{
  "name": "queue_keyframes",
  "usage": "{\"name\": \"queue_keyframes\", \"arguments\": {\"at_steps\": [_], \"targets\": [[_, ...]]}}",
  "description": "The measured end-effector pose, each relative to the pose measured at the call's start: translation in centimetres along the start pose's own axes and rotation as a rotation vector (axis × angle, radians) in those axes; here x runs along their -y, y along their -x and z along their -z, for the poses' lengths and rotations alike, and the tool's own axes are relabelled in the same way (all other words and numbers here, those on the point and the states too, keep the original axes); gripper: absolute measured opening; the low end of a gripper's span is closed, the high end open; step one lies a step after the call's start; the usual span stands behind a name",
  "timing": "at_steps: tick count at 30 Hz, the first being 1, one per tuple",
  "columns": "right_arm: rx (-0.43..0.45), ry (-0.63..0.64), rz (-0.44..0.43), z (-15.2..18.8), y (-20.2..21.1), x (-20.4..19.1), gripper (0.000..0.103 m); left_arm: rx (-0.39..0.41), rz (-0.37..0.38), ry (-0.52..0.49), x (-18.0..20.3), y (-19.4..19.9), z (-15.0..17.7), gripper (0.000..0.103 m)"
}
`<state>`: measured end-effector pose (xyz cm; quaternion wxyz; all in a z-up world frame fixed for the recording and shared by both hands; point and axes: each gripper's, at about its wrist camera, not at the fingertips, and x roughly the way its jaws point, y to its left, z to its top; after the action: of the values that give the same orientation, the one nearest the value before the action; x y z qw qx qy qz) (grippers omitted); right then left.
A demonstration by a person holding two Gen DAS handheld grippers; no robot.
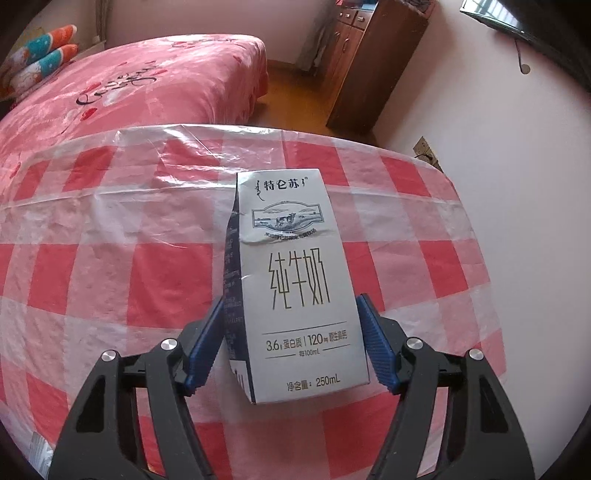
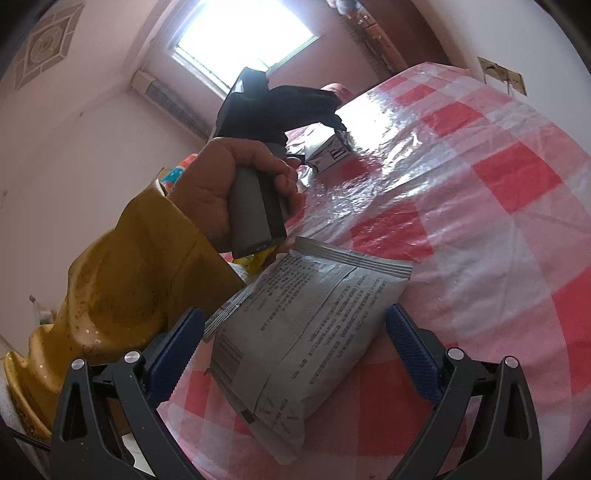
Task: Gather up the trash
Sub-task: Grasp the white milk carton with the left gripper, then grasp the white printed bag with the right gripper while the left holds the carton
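A white milk carton (image 1: pixel 295 280) lies on the red-and-white checked table cover (image 1: pixel 110 258). My left gripper (image 1: pixel 291 299) straddles its lower half, and the blue pads (image 1: pixel 376 343) touch both sides: shut on it. The right wrist view shows the same carton (image 2: pixel 330 151) under the left gripper (image 2: pixel 325 125), which a hand (image 2: pixel 221 177) in a yellow sleeve holds. A grey printed snack pouch (image 2: pixel 295 332) lies flat on the cover. My right gripper (image 2: pixel 295 312) stands open around it, with a gap on each side of the pouch.
Beyond the table's far edge is a bed with a pink cover (image 1: pixel 129 85) and pillows (image 1: pixel 40 55). A brown cabinet (image 1: pixel 373 55) stands by the wall. A wall socket (image 1: pixel 424 147) sits near the table's right corner. A bright window (image 2: pixel 243 33) is overhead in the right view.
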<state>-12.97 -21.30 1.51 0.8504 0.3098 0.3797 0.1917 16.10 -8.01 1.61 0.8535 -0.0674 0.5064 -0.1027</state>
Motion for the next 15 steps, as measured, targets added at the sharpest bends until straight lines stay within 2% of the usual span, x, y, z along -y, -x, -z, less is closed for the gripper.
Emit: {"name": "queue_keyframes", "arguments": {"at_steps": [6, 15], "targets": [[-0.005, 0.015, -0.008, -0.6, -0.6, 0.1, 0.097, 0.035, -0.017, -0.025, -1.4, 1.7, 0.9, 0.070], [-0.040, 0.064, 0.041, -0.4, -1.9, -1.1, 0.098, 0.111, 0.004, -0.046, -4.2, 7.7, 3.4, 0.070]]}}
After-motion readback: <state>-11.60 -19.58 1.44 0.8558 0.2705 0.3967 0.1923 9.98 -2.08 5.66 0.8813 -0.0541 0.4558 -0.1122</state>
